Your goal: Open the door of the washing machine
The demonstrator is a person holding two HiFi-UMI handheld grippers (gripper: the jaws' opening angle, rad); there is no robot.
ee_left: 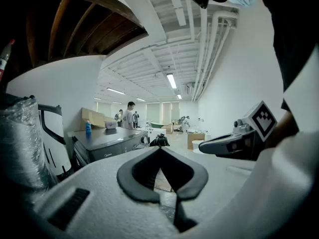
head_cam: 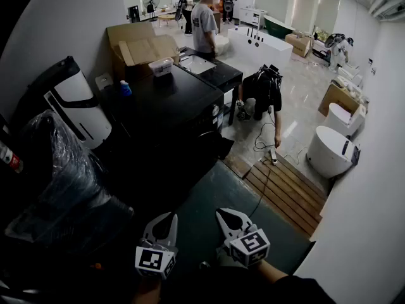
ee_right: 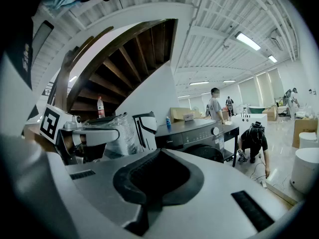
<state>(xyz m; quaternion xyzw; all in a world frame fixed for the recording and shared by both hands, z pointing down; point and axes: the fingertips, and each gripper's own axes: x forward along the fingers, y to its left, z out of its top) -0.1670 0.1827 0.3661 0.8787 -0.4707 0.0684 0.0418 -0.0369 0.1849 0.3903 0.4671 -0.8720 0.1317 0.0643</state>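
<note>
This looks like the approach step: the left gripper (head_cam: 164, 225) and right gripper (head_cam: 229, 224), the 2 claws closed on nothing, hang well short of the washing machine (head_cam: 169, 109), so next 1 must reach its front door (ee_right: 212, 154) (apparently shut) and open its jaws.

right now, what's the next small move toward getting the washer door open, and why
Probably carry the right gripper forward toward the round door on the front of the washing machine. It and the left gripper are both shut, hold nothing and hang well short of the machine, and the door looks closed, so closing that gap seems to come first.
</note>
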